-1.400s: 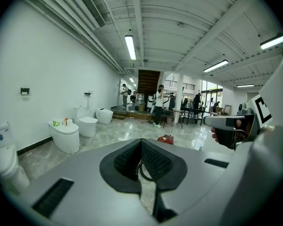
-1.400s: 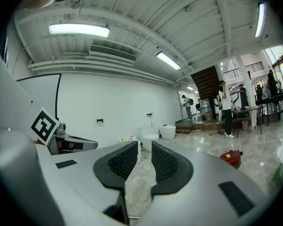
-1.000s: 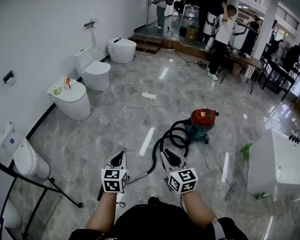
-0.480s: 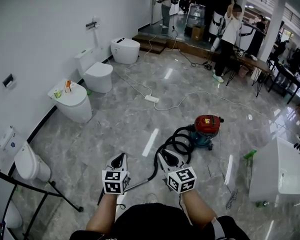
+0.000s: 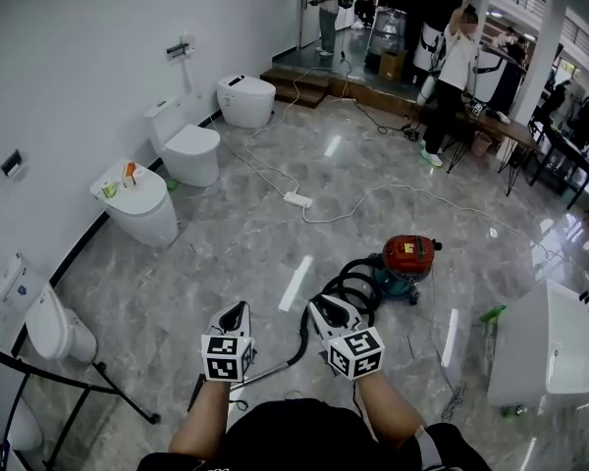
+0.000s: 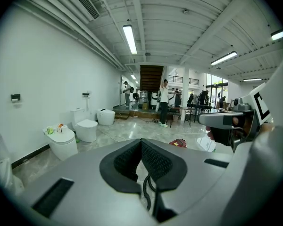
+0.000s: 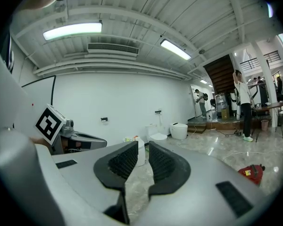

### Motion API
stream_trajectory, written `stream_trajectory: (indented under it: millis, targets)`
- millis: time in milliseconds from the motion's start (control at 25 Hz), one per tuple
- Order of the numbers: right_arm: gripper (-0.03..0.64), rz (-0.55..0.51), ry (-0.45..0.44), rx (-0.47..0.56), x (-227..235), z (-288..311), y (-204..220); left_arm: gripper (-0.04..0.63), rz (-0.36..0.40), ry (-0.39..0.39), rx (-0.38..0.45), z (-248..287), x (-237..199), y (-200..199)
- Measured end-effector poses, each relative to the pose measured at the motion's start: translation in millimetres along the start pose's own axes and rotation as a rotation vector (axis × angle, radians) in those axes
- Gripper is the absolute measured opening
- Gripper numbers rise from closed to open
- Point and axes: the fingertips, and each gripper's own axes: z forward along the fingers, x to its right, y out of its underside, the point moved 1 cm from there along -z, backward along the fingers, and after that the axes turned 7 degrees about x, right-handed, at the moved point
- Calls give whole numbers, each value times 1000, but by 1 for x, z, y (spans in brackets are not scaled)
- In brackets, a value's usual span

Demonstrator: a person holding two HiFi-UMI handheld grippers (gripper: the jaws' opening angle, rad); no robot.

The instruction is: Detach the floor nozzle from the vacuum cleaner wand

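You've stepped fwd; red canister vacuum (image 5: 406,255) now closer, ahead-right of right gripper (image 5: 319,304), jaws part-open, empty; left gripper (image 5: 238,306) jaws together, empty; silver metal wand (image 5: 267,368) & black floor nozzle (image 5: 194,392) lie below/behind left gripper, untouched; detaching not started.

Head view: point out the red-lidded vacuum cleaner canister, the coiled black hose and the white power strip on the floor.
red-lidded vacuum cleaner canister (image 5: 409,251), head view, on its red lid.
coiled black hose (image 5: 353,267), head view, top of the coil.
white power strip (image 5: 296,199), head view, middle of its body.
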Motion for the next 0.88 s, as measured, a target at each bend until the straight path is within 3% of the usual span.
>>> stream_trajectory:
  millis: [640,880]
  targets:
    - [80,-34,-60,-33,35,44,-2,-2,-29,-47,10,49,-13,-8]
    - [80,-28,-83,-68,32,60,18,-2,-48,-79,-23,49,-35,15]
